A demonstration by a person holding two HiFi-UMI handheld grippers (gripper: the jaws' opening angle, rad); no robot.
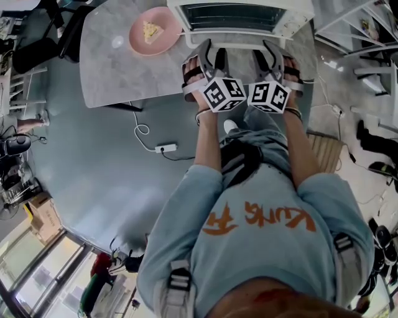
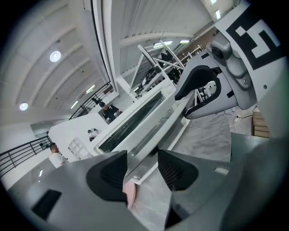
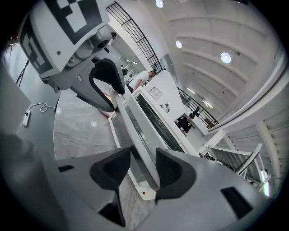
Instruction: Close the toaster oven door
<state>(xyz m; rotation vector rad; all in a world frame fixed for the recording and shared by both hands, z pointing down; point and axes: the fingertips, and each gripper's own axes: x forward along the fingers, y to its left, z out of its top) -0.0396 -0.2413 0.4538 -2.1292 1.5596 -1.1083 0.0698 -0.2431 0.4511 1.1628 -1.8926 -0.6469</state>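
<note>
A white toaster oven (image 1: 292, 15) stands at the far edge of the grey marble table (image 1: 124, 68). Its glass door (image 1: 236, 15) hangs open and tilted toward me. Both grippers sit side by side at the door's front edge. My left gripper (image 1: 210, 53) is open, and the door's edge (image 2: 135, 131) runs between its jaws. My right gripper (image 1: 268, 49) is open too, astride the same edge (image 3: 144, 140), the pads not clearly pressing. From each gripper's view the other gripper appears: the right (image 2: 212, 90) and the left (image 3: 104, 85).
A pink plate (image 1: 140, 34) with a piece of food (image 1: 151, 30) sits left of the oven, close to the left gripper. A white power strip (image 1: 165, 148) and cable lie on the floor below the table. White shelving (image 1: 367, 25) stands to the right.
</note>
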